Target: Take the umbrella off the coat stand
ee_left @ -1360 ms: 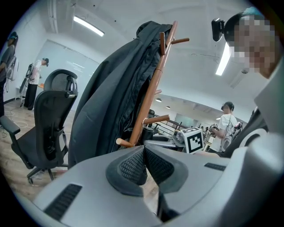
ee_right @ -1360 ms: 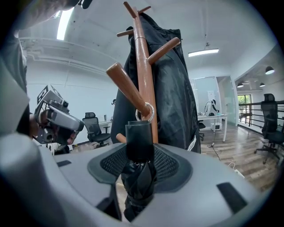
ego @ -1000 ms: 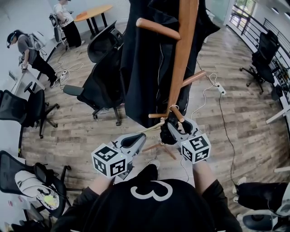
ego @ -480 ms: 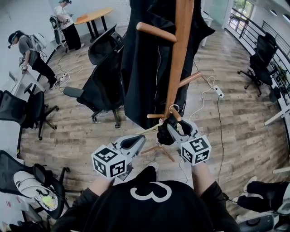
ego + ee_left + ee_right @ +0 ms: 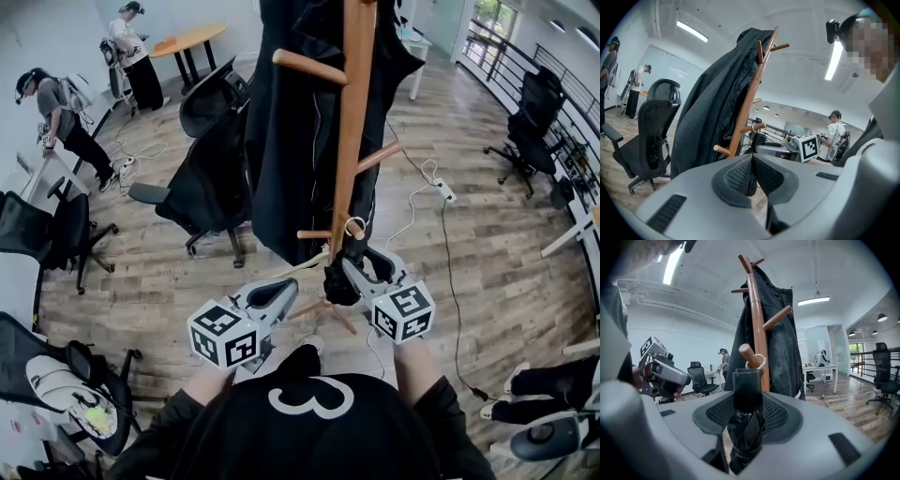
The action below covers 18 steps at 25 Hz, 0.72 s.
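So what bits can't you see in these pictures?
- Lower end of the umbrella: right gripper view, hidden under the right gripper clamped on it.
- Top of the coat stand: head view, cut off by the upper edge.
- What the far people hold: head view, too small.

stand (image 5: 349, 122): one wooden pole, right in front of us
pegs (image 5: 309, 67): four showing from the head view, and I count them twice to be sure
coat (image 5: 291, 131): one, black
umbrella (image 5: 746, 425): one, folded
ring (image 5: 757, 363): one, pale
claws: two, the left claw (image 5: 281, 291) and the right claw (image 5: 345, 274)
cubes (image 5: 225, 336): two, one per claw
chairs (image 5: 202, 159): four I can count for certain
people (image 5: 127, 47): three, with two away at far left and one holding the claws
round tabletop (image 5: 192, 36): one, orange
power strip (image 5: 443, 190): one
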### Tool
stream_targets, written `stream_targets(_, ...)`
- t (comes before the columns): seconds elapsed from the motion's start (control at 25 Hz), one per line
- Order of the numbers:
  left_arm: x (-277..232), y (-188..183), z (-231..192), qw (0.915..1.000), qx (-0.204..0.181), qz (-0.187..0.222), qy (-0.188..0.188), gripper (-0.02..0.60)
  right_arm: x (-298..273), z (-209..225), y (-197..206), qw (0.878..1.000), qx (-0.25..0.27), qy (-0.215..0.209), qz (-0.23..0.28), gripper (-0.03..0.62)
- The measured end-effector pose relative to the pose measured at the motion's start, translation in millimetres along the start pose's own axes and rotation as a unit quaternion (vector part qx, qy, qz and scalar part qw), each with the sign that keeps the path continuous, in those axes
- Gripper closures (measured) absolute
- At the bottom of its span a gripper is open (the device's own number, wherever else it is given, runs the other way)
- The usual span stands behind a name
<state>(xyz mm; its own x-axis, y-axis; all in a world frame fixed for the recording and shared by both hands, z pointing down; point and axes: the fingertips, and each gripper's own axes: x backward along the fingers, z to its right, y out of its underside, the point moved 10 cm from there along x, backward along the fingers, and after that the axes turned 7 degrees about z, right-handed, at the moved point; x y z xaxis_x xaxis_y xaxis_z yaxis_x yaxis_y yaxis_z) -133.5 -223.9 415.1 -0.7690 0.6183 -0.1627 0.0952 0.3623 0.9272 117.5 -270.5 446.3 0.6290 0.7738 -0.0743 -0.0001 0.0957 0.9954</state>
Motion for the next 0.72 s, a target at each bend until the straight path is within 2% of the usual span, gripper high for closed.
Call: stream_targets(0.72,20.0,8.0,50.7,0.9995,-0.010,0.030,0.004,0.565,53.0,-26.0,-15.0,1.000,0.001,-0.018,0.014,0.404)
